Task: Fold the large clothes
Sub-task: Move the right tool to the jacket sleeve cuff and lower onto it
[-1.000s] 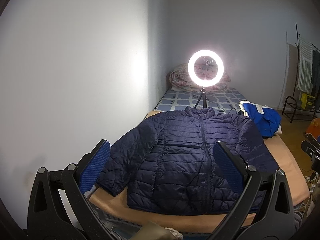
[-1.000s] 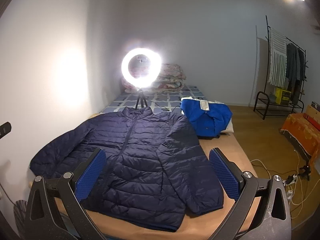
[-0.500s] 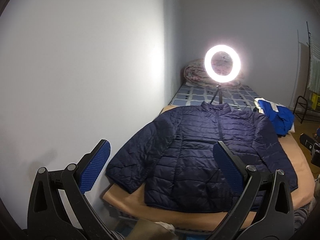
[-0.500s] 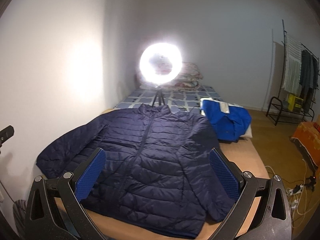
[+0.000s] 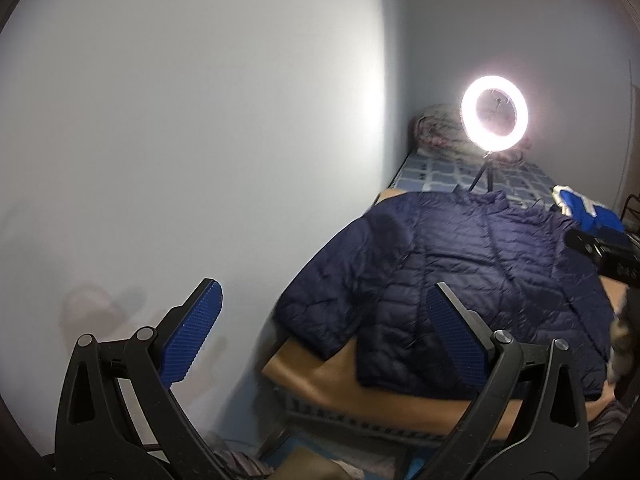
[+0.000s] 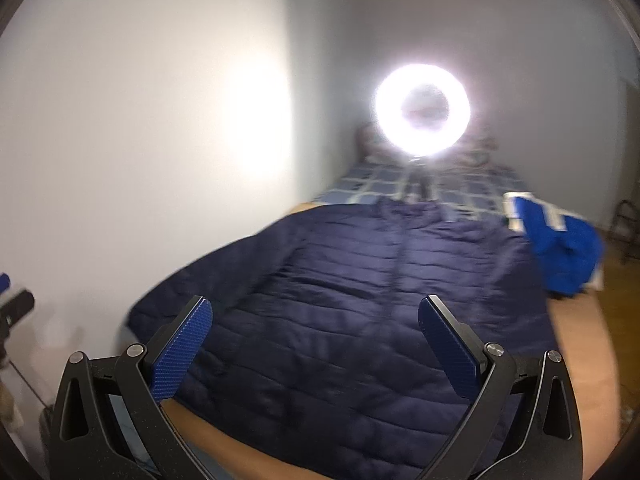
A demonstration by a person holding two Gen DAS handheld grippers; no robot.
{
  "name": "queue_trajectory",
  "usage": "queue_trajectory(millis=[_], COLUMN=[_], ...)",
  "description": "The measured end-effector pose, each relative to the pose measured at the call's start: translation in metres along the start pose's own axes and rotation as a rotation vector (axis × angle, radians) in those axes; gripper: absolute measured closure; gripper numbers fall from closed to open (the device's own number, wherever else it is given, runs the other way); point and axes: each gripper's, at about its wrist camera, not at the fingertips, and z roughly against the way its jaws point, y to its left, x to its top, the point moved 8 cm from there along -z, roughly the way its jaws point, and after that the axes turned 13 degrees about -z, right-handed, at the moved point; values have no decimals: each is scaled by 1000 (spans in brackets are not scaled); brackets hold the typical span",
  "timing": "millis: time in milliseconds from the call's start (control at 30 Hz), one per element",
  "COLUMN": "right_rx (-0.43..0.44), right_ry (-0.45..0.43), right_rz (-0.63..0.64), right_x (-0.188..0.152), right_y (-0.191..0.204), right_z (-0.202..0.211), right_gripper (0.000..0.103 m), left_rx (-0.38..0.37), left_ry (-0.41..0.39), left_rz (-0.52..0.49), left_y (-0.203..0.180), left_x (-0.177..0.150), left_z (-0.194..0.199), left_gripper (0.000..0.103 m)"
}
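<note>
Two grippers, your left gripper (image 5: 324,312) and right gripper (image 6: 316,328), stood spread wide and empty above a navy quilted jacket (image 6: 360,300), zipped and flat on the tan bed (image 6: 576,344). One sleeve reached the wall-side edge; bare sheet bordered the hem.

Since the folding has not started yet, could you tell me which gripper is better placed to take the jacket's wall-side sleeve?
Probably the left gripper: it is open beside the wall-side sleeve, while the right gripper faces the navy jacket mid-body.
</note>
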Motion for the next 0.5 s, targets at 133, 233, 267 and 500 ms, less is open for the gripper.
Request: queue_trajectory(millis=[133,233,267,500], right_rx=[119,224,255,382], right_ry=[77,170,198,363], right_rz=[44,108,134,337], right_x=[-15,-37,-45,-109], right_y=[30,62,72,137], right_z=[-39,-72,-80,-123], right_gripper=[1,1,1,16], left_rx=[18,20,23,35], left_ry=[22,40,44,81], left_rz=[2,1,0,27], left_y=[12,17,18,28], left_x=[-20,-32,-34,-52], left_z=[-1,-1,0,5], left_gripper=[0,0,1,5])
